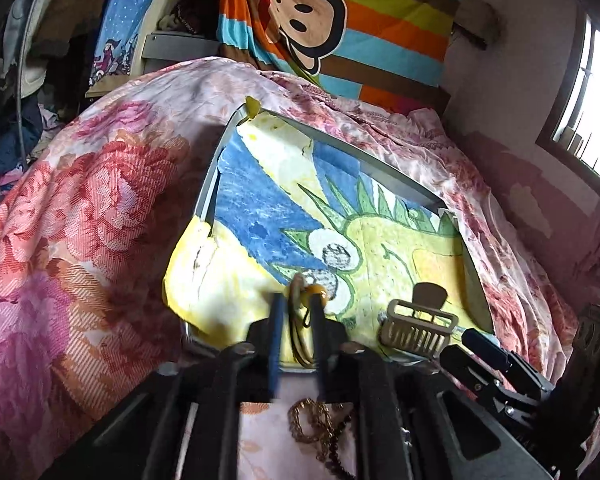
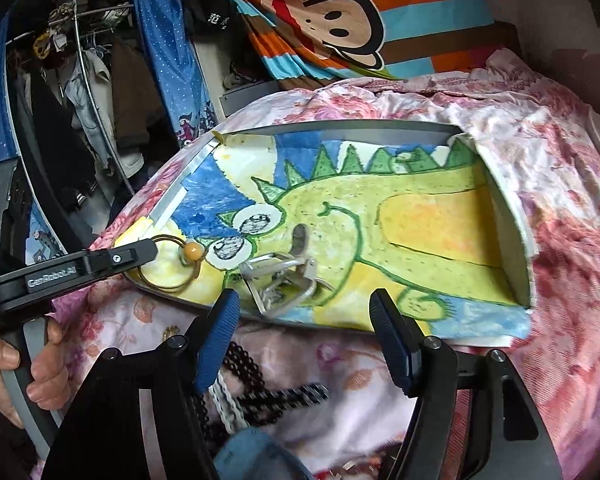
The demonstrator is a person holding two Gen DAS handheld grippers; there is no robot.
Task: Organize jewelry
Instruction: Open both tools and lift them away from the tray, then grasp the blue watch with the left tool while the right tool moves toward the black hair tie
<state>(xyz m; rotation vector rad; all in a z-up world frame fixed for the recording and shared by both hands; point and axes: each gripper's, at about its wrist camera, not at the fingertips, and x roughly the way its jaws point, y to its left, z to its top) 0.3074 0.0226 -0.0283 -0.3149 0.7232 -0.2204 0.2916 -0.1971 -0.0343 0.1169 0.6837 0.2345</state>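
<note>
Floral pink quilt (image 1: 80, 208) covers the bed, and on it lies a shallow grey tray (image 1: 400, 178) lined with a child's dinosaur drawing (image 1: 268, 200).

Left wrist view: the left gripper (image 1: 296, 300) reaches over the tray's near edge. Its blue-padded fingers (image 1: 275, 320) stand a little apart, with a thin ring hoop (image 1: 300, 340) bearing an amber bead (image 1: 315, 291) between them; whether the pads press on the hoop I cannot tell. A beige hair claw (image 1: 418, 326) lies on the drawing just right of the fingers. On the quilt below the gripper sit a gold chain (image 1: 310, 420) and part of a string of dark beads (image 1: 336, 464). The right gripper (image 1: 480, 350) shows at the lower right, near the claw.

Right wrist view: the right gripper (image 2: 304, 320) has its fingers (image 2: 220, 332) wide apart with nothing between them, just short of the tray's (image 2: 340, 128) near edge. The claw (image 2: 284, 280) lies on the drawing (image 2: 420, 220) just beyond the fingertips. At left, the left gripper (image 2: 146, 248) has its tip at the hoop (image 2: 168, 264), which rests on the tray's near-left corner with the bead (image 2: 193, 251) beside the tip. A hand (image 2: 32, 364) grips that gripper's handle. Dark beads (image 2: 252, 364) and a white chain (image 2: 226, 400) lie on the quilt (image 2: 560, 280) under the right gripper.
</note>
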